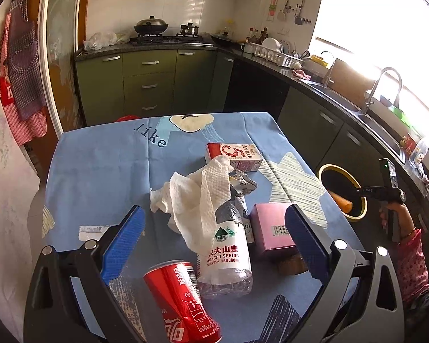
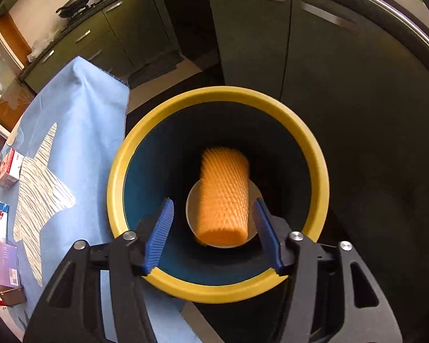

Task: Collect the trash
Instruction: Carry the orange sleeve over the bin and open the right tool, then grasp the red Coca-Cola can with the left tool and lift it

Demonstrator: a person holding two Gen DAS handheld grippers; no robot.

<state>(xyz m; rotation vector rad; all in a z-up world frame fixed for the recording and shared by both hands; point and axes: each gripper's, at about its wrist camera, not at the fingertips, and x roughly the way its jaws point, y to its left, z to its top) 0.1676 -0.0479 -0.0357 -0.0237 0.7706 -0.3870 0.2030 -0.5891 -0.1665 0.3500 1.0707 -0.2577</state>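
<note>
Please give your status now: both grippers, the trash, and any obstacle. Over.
Right gripper jaws open above yellow-rimmed bin; orange foam sleeve between them, blurred, over bin mouth. Left gripper open, empty, over table trash. No obstacle seen.

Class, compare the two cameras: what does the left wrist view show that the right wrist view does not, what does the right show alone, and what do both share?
Only the left wrist view shows the red can, the water bottle, the paper towel and the person's hand on the right claw's handle. Only the right wrist view looks straight down into the bin, showing its pale bottom under the blurred orange foam sleeve, which sits between the right claw's spread fingers, untouched. Both show the bin, the sleeve, the blue tablecloth, the milk carton and the pink box.
</note>
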